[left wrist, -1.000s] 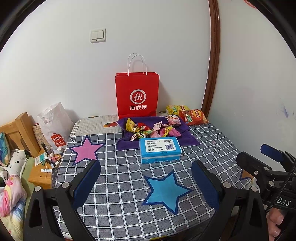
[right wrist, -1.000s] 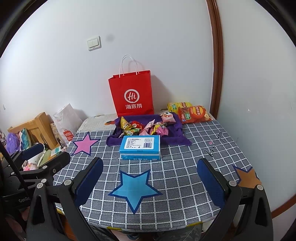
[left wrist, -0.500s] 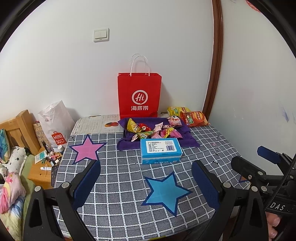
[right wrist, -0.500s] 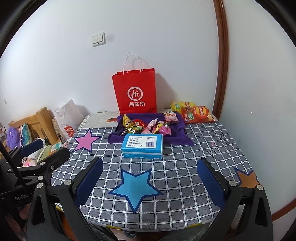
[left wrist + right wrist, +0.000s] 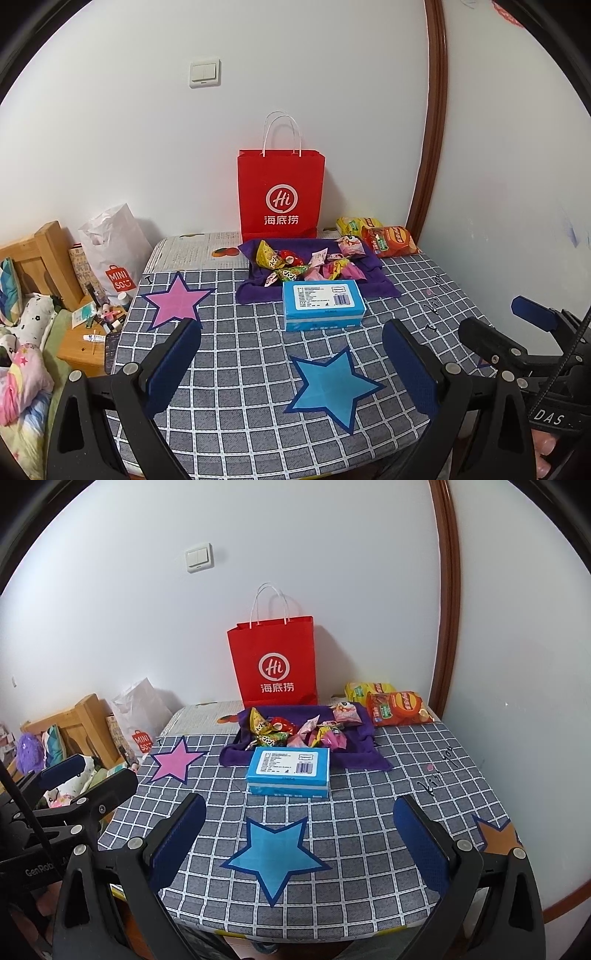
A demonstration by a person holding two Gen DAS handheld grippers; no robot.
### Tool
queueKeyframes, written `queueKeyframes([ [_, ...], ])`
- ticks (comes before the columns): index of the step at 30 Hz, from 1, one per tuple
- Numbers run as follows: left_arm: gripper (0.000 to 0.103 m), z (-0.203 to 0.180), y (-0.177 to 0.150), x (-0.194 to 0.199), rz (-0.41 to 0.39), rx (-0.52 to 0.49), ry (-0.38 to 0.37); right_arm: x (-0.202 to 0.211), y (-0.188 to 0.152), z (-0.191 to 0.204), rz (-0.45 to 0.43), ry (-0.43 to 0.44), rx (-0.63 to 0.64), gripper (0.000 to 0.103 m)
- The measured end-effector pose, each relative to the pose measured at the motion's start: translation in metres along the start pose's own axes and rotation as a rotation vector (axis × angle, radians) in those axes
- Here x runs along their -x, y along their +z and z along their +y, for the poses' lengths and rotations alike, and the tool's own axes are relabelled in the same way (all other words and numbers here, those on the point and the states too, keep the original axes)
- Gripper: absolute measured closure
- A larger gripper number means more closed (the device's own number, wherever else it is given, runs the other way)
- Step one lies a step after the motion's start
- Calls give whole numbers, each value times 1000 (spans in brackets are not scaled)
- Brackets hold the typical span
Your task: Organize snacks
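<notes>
Several small snack packets (image 5: 306,264) (image 5: 295,733) lie piled on a purple cloth (image 5: 380,286) (image 5: 365,758) at the back of the table. A blue box (image 5: 322,303) (image 5: 289,771) sits in front of the cloth. Two chip bags (image 5: 389,240) (image 5: 399,707) lie at the back right corner. A red paper bag (image 5: 280,194) (image 5: 273,661) stands upright against the wall. My left gripper (image 5: 291,363) is open and empty over the table's front edge. My right gripper (image 5: 299,845) is open and empty, also at the front edge.
The table has a grey checked cover (image 5: 240,354) with a pink star (image 5: 175,301), a blue star (image 5: 332,386) and an orange star (image 5: 496,836). A white MINISO bag (image 5: 114,251), a wooden bedside stand with clutter (image 5: 85,332) and bedding are at the left.
Both grippers have tilted slightly, so the table and snacks sit a little lower and nearer in both views. Nothing on the table has moved. Both stay open.
</notes>
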State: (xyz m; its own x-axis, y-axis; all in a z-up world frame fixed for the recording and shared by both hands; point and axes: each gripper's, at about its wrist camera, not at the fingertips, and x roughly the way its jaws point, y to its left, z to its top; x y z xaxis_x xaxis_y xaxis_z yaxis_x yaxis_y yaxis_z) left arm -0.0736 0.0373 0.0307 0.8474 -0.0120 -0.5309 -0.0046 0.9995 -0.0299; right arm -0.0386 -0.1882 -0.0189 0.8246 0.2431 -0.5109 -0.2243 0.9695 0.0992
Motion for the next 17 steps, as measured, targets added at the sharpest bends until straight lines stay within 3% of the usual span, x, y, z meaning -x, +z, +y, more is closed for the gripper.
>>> queueKeyframes([
  [14,4,9,6,-5,-10,2,9,2,3,3,-18,-6,5,3],
  [17,4,9,9,-11,-28,-29,22,1,4,4,-22,-56,9,3],
])
